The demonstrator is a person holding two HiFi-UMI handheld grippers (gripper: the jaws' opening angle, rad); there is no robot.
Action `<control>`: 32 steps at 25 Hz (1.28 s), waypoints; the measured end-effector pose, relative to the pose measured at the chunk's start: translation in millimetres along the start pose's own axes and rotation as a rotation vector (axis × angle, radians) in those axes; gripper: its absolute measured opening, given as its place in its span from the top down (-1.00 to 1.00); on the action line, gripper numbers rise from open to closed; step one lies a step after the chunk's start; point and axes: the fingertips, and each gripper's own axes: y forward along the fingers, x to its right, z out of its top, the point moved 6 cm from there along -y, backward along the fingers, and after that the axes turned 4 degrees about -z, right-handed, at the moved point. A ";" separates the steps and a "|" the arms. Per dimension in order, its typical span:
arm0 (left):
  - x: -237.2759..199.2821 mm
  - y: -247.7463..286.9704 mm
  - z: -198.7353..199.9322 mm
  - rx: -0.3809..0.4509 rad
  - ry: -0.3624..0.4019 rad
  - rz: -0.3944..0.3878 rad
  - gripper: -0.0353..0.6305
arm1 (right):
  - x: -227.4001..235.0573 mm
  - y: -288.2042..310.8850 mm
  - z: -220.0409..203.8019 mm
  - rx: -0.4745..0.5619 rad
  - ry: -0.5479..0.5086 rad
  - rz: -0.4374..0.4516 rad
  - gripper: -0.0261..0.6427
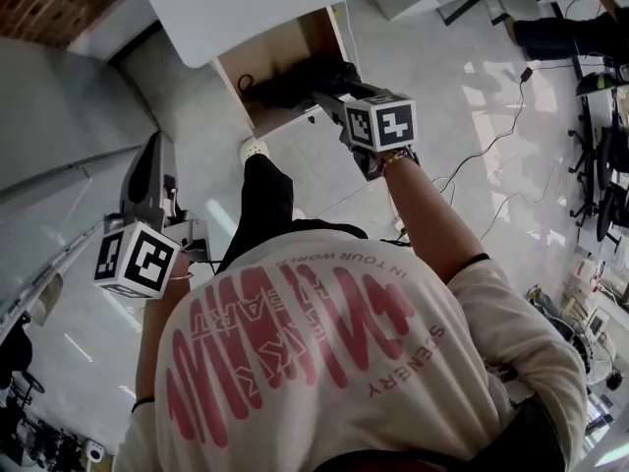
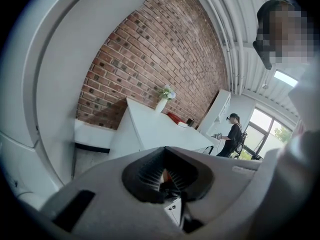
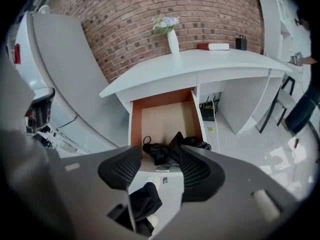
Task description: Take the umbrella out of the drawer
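drawer (image 3: 165, 115) open under worktop (image 3: 200, 64) — black umbrella (image 3: 167, 151) lies at its front | right hand-held gripper (image 3: 159, 168) spread, empty | left hand-held gripper (image 2: 165, 176) pressed together

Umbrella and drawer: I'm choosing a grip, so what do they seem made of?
Umbrella: probably black matte fabric; it lies in limp, crumpled folds. Drawer: the inside looks like matte brown wood or board, flat and even; the front is white, perhaps painted.

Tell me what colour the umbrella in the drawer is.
The umbrella is black, clearest in the right gripper view.
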 end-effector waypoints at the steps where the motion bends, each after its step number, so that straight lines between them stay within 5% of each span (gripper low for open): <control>1: -4.3 -2.7 -1.1 -0.003 -0.005 0.010 0.88 | -0.3 6.1 -1.5 -0.009 -0.022 -0.007 0.21; 18: -79.2 28.2 2.4 -0.068 -0.068 0.084 0.87 | 11.6 125.1 4.3 -0.322 -0.488 -0.028 -0.31; 32: -119.8 40.3 8.0 -0.098 -0.097 0.117 0.88 | 22.8 173.8 -6.9 -0.550 -0.680 -0.073 -0.44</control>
